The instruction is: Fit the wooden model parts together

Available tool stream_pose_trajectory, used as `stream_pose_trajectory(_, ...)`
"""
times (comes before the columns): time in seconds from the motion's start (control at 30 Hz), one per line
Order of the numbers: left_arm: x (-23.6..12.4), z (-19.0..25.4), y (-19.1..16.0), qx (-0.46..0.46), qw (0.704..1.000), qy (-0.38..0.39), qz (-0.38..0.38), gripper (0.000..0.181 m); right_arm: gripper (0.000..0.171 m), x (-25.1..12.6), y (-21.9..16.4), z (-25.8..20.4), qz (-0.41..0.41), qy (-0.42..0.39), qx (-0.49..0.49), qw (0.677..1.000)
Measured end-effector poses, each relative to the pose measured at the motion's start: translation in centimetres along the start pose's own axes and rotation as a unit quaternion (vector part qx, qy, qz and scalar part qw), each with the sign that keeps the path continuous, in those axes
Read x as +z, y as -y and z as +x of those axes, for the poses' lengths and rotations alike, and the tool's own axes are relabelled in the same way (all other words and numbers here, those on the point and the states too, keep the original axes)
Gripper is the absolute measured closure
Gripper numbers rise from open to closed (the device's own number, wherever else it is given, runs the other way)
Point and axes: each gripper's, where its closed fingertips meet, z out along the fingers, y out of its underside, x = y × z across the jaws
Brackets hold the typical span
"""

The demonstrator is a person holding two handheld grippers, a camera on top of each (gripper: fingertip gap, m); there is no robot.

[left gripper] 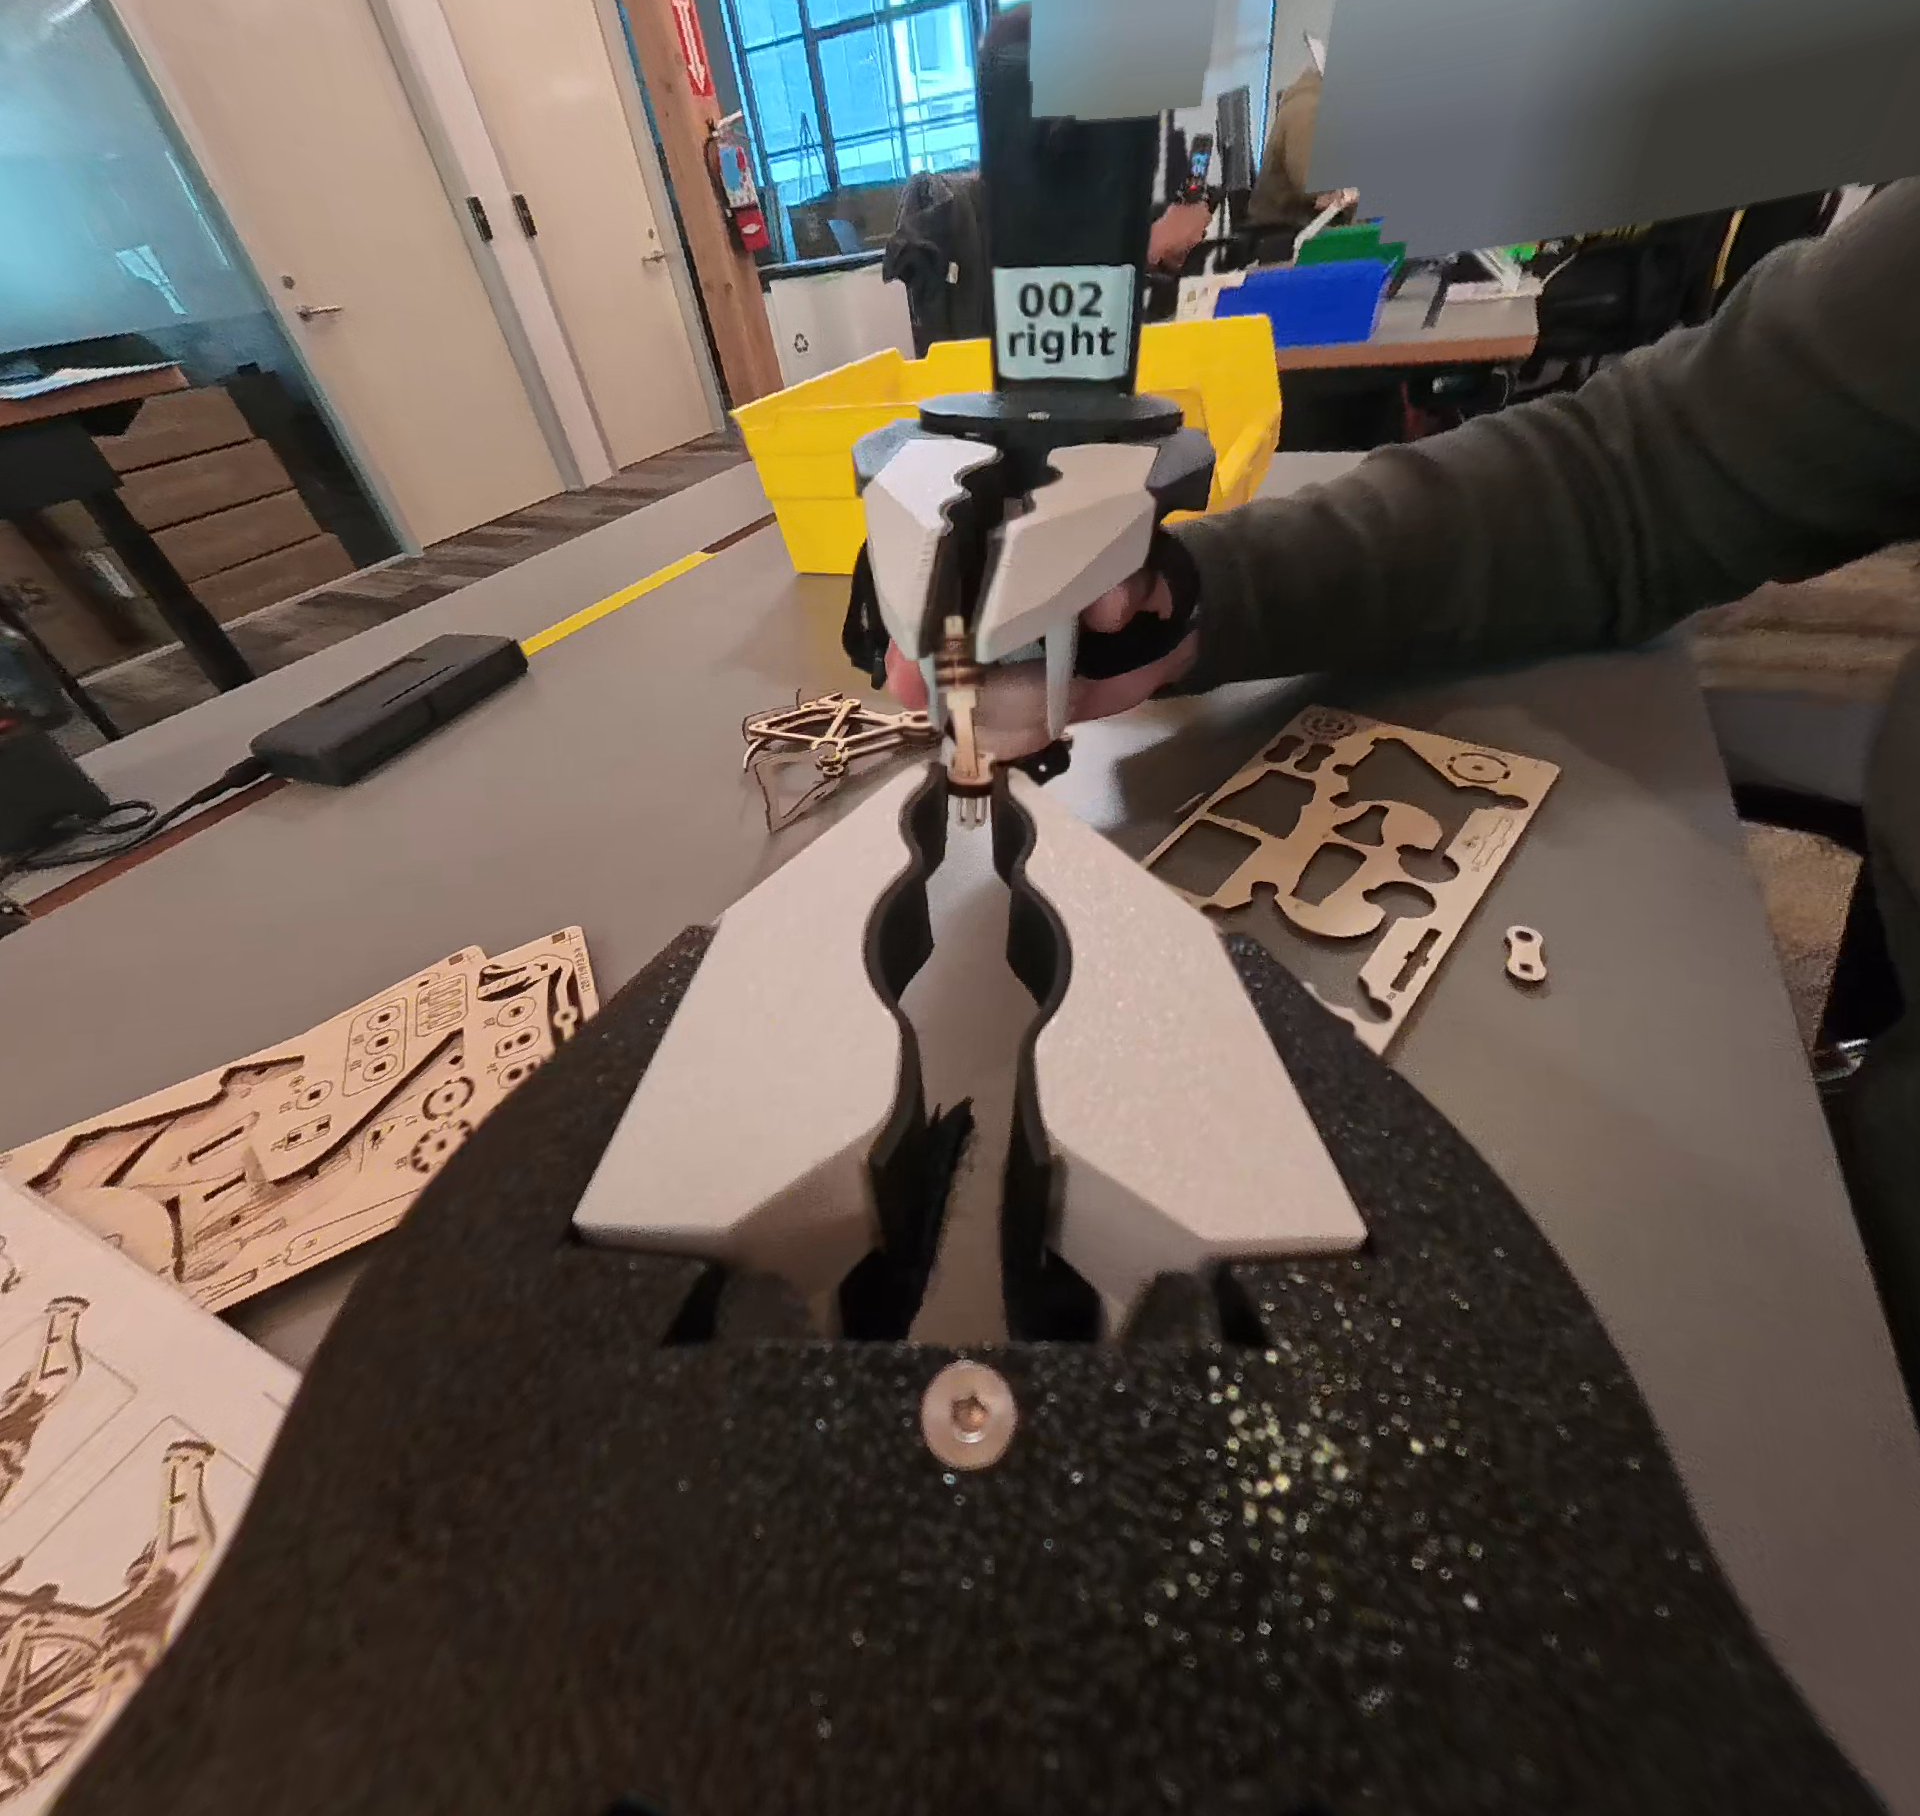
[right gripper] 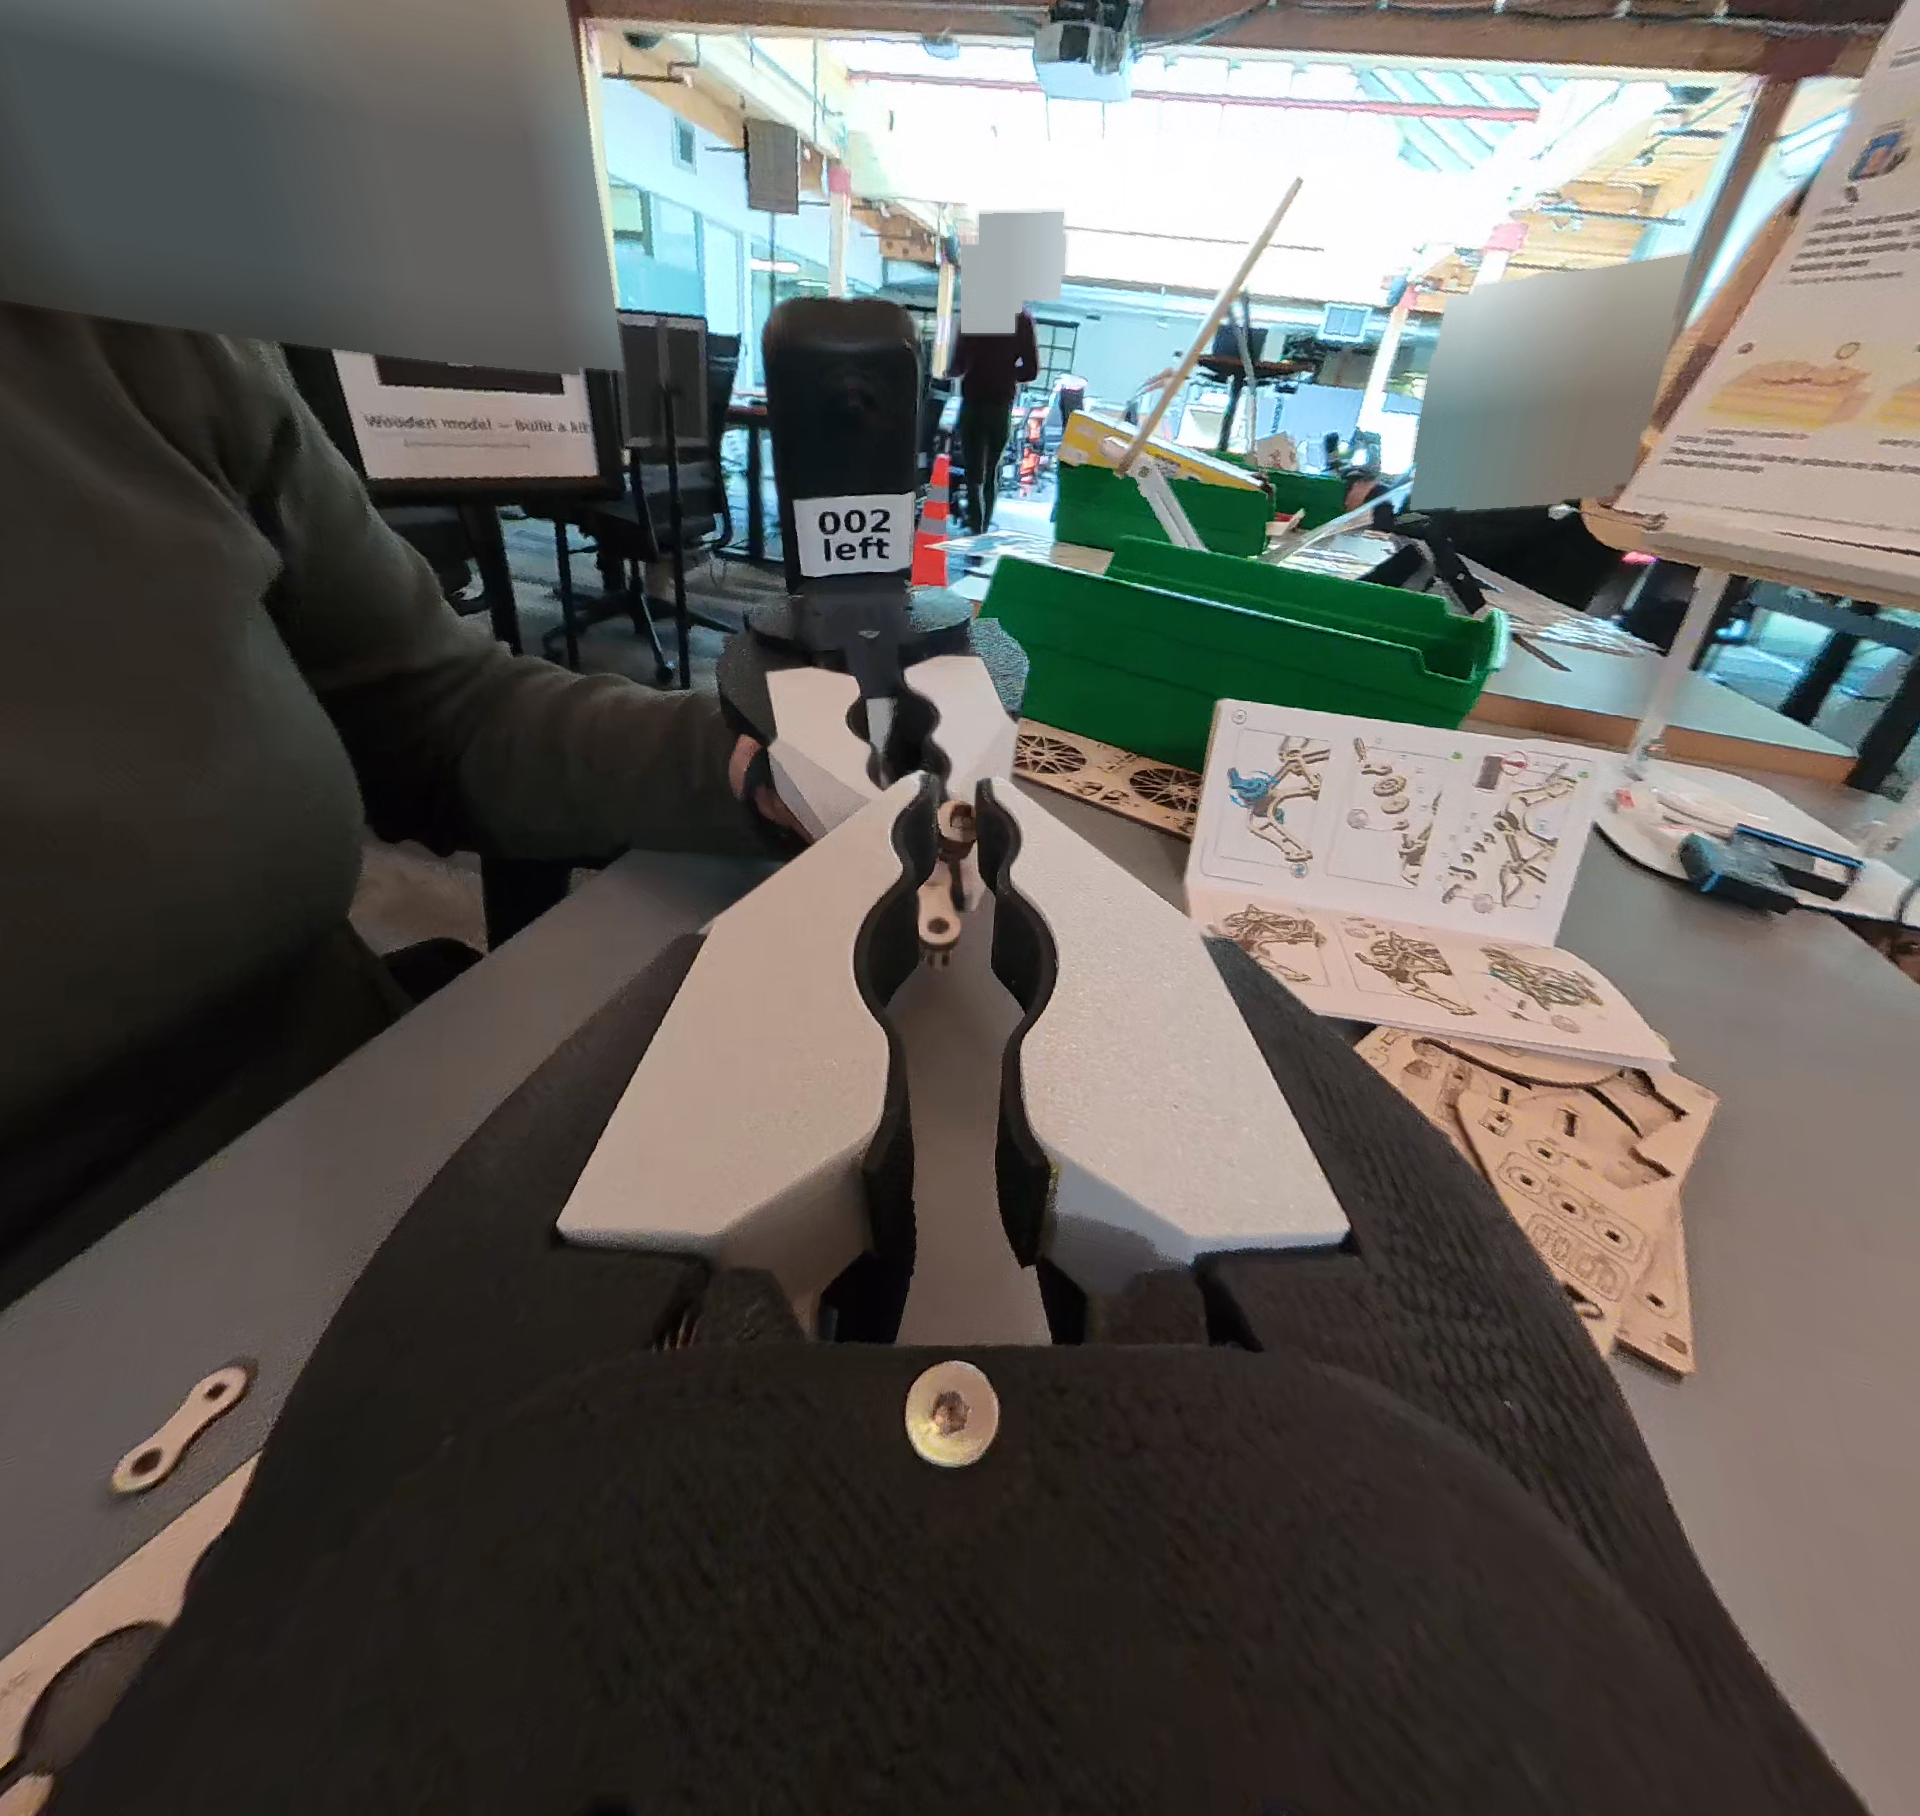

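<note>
A small wooden link with rings and pins hangs upright between the two grippers, which face each other tip to tip above the grey table. My right gripper is shut on the link's upper part and also shows in the left wrist view. My left gripper is closed to a narrow gap on the small ring at the link's lower end. The pins stick out below it. The left gripper shows in the right wrist view, partly hidden behind my right fingertip.
A partly built wooden model lies just behind the grippers. Also on the table are a punched-out sheet, a loose link, part sheets, an instruction booklet, a black box, a yellow bin and green bins. Less than 4 cm separates the two grippers' tips.
</note>
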Motion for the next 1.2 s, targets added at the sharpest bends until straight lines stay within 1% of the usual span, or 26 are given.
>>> stream_pose_trajectory(0.1,0.3,-0.2,-0.6,0.002,1.000,0.009,-0.019,0.175,0.166,0.2,-0.3,-0.6,-0.013,0.019,0.004,1.000)
stream_pose_trajectory(0.23,0.2,-0.3,-0.7,-0.011,1.000,0.005,-0.018,0.175,0.166,0.3,-0.6,0.0,-0.025,-0.008,-0.028,0.999)
stream_pose_trajectory(0.37,0.6,-0.2,-1.9,0.001,0.999,0.010,-0.051,0.175,0.167,0.4,-1.7,-0.7,-0.050,0.010,-0.031,0.998)
stream_pose_trajectory(0.47,0.8,-0.4,-2.9,0.005,0.997,0.011,-0.074,0.175,0.167,0.3,-2.8,-0.3,-0.074,0.001,-0.044,0.996)
stream_pose_trajectory(0.57,0.9,-0.1,-3.9,0.010,0.996,-0.005,-0.090,0.175,0.166,0.1,-3.8,-0.6,-0.107,0.013,-0.063,0.992)
stream_pose_trajectory(0.63,1.1,0.2,-4.9,0.053,0.991,-0.010,-0.122,0.175,0.166,-0.1,-4.8,-1.0,-0.132,0.022,-0.069,0.989)
stream_pose_trajectory(0.67,1.1,0.1,-5.5,0.069,0.988,-0.011,-0.136,0.175,0.166,-0.2,-5.3,-1.0,-0.145,0.020,-0.077,0.986)
stream_pose_trajectory(0.83,1.5,-0.5,-7.2,0.075,0.979,-0.046,-0.185,0.175,0.166,-0.4,-7.1,-0.3,-0.197,-0.004,-0.113,0.974)
stream_pose_trajectory(0.97,2.1,-0.8,-8.0,0.080,0.972,-0.075,-0.208,0.175,0.166,-0.9,-7.7,0.3,-0.210,-0.020,-0.105,0.972)
stream_pose_trajectory(1.0,2.1,-0.8,-8.5,0.085,0.968,-0.081,-0.221,0.175,0.159,-1.0,-7.7,0.4,-0.209,-0.023,-0.099,0.972)
stream_pose_trajectory(1.03,2.2,-0.8,-8.7,0.097,0.965,-0.087,-0.226,0.175,0.151,-1.1,-7.6,0.4,-0.209,-0.022,-0.092,0.973)
stream_pose_trajectory(1.07,2.3,-0.7,-8.7,0.101,0.965,-0.092,-0.225,0.175,0.148,-1.2,-7.8,0.3,-0.213,-0.019,-0.085,0.973)
stream_pose_trajectory(1.2,2.4,-0.7,-8.7,0.091,0.963,-0.116,-0.224,0.175,0.154,-1.2,-9.2,0.2,-0.257,-0.015,-0.094,0.962)
